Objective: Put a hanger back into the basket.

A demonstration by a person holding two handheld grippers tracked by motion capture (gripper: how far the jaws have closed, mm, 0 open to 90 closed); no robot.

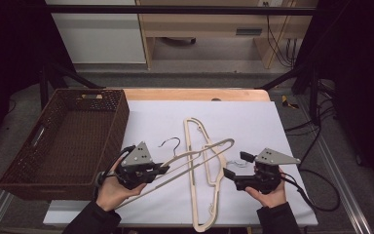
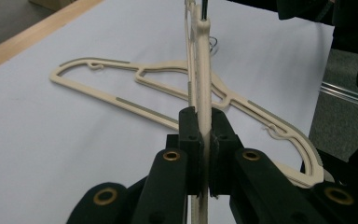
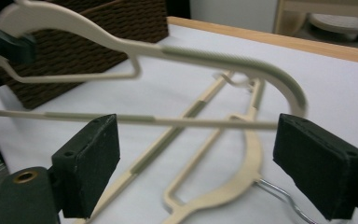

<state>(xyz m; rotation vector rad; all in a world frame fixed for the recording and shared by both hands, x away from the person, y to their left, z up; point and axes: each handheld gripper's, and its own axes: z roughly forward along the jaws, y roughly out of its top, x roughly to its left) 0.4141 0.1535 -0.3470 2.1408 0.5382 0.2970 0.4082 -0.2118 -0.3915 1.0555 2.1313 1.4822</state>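
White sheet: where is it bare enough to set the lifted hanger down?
Bare: the sheet at the far right corner, and the brown basket. Crowded: the middle, where the flat hanger lies under the lifted hanger held by the left gripper.

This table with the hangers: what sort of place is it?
Probably a lab or workshop set up for recording: a white-covered table in a black frame, cables trailing, and a hand-held gripper clamped on a hanger.

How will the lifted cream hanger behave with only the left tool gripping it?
Probably stiff: the lifted hanger keeps its shape while clamped near one end by the left tool. Likely light, being a thin open frame. It may swing or snag the second hanger lying under it.
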